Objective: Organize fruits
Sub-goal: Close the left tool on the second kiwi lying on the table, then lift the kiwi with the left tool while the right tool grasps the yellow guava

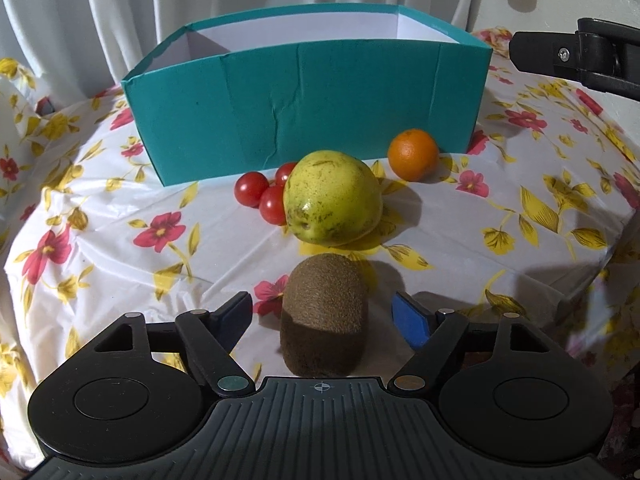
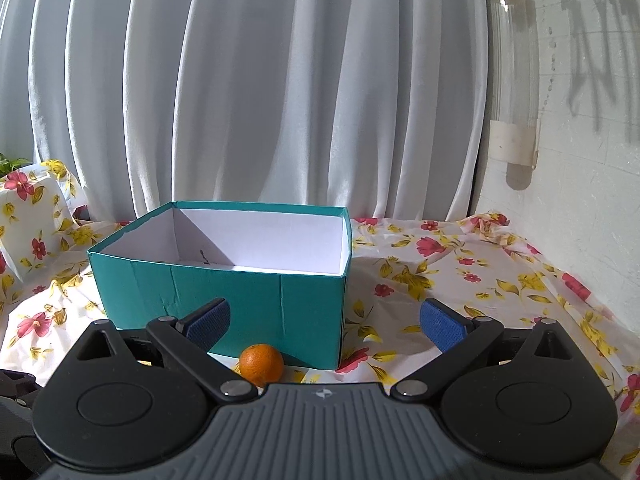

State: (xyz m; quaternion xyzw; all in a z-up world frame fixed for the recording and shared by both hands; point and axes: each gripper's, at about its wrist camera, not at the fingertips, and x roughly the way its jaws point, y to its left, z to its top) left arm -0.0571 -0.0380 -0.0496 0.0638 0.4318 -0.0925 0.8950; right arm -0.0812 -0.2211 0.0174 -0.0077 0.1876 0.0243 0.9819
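Note:
In the left wrist view a brown kiwi [image 1: 324, 312] lies on the flowered tablecloth between the spread blue pads of my left gripper [image 1: 322, 316], which is open; the pads do not touch it. Beyond it sit a yellow-green pear [image 1: 332, 198], three red tomatoes [image 1: 260, 192] and an orange [image 1: 413, 155] in front of the teal box [image 1: 304, 112]. In the right wrist view my right gripper [image 2: 324, 326] is open and empty, held above the orange [image 2: 261, 364] near the teal box [image 2: 240, 300]. The box's white inside shows no fruit.
White curtains hang behind the table. A white wall with a clear plastic tube [image 2: 514, 72] stands at the right. The right gripper's black body [image 1: 580, 56] shows at the upper right of the left wrist view. The table's edge drops off at left and right.

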